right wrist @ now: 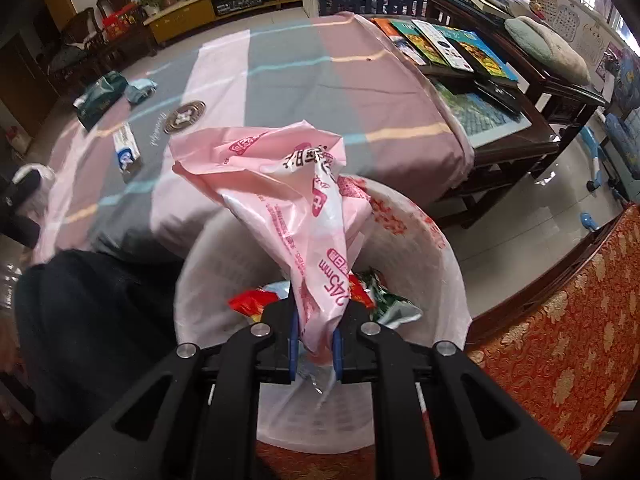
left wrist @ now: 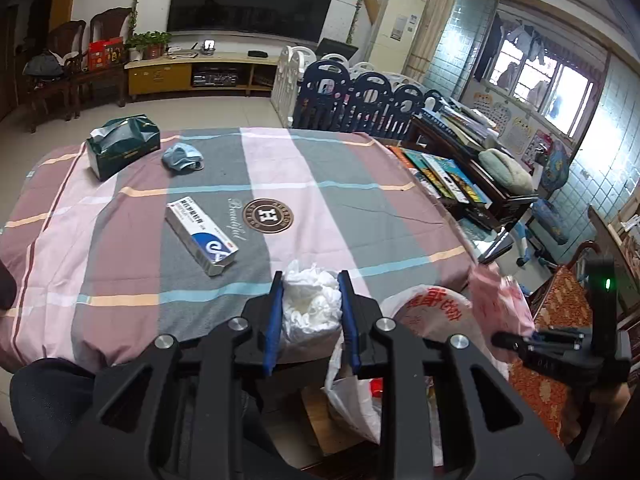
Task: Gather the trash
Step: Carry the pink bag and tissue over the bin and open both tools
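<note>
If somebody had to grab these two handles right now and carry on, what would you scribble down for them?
Left gripper: shut on crumpled white tissue, above the table edge.
Right gripper: shut on pink plastic wrapper, held over the bin with the white bag.
Done: some wrappers are already in the bin.
Left: drop both loads in; the blue face mask and the medicine box lie on the striped cloth. The green tissue box probably stays.

Beyond your left fingers, the striped cloth-covered table (left wrist: 320, 168) carries a medicine box (left wrist: 202, 236), blue mask (left wrist: 182, 157) and green tissue box (left wrist: 122, 146).
</note>
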A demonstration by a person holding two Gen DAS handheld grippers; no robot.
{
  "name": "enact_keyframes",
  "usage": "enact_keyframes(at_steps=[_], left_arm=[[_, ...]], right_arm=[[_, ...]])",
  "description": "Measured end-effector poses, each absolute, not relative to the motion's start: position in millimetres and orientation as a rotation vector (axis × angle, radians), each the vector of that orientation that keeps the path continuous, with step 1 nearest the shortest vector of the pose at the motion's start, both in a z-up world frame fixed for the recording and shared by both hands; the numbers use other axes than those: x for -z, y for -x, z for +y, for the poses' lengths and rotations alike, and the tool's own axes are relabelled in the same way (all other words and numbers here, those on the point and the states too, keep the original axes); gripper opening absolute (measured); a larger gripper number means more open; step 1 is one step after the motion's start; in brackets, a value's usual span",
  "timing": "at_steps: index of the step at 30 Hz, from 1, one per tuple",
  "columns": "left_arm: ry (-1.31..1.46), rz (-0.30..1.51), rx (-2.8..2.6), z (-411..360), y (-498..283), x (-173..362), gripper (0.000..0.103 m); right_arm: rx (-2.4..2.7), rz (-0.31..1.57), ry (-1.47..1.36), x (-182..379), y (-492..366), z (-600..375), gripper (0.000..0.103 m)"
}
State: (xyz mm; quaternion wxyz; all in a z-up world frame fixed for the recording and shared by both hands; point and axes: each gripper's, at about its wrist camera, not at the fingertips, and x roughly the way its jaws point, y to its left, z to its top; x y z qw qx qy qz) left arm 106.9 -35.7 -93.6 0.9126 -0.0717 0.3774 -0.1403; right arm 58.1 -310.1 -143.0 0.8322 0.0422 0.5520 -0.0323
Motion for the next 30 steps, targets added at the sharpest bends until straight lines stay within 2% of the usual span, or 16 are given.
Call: enact_keyframes(at_steps=[4, 8, 10, 11, 12, 14, 22, 24, 30], left_arm=[[0.181, 0.814, 0.258, -27, -108, 102, 0.027], [0.122, 0.794, 0.235, -37, -99, 95, 0.027], [0.08, 0.786, 0.242, -48, -95, 92, 0.027], [0.063, 0.784, 0.247, -53, -92, 90, 0.027], [0.048, 0.783, 0.257, -59, -91, 89, 0.027], [0.02, 0.784, 0.281, -71, -90, 88, 0.027], [-0.003, 0.867, 0.527, -132, -94, 100, 0.027], [-0.012, 0.881, 0.602, -151, -93, 108, 0.027], [-0.022, 0.965, 0.746, -189, -89, 137, 0.028]], right_arm=[[0.117, 1.255, -0.127, 186, -42, -333, 0.013], [0.145, 1.315, -0.209, 213, -37, -350, 0.02], [0.137, 1.31, -0.259, 216, -37, -355, 0.032], [0.14, 1.303, -0.281, 215, -37, -358, 0.047], [0.142, 1.288, -0.306, 213, -38, -362, 0.058], [0.132, 1.235, -0.361, 204, -39, -369, 0.063], [0.155, 1.022, -0.497, 157, -37, -402, 0.066], [0.166, 0.988, -0.5, 147, -37, -407, 0.069], [0.181, 0.932, -0.485, 133, -35, -412, 0.069]])
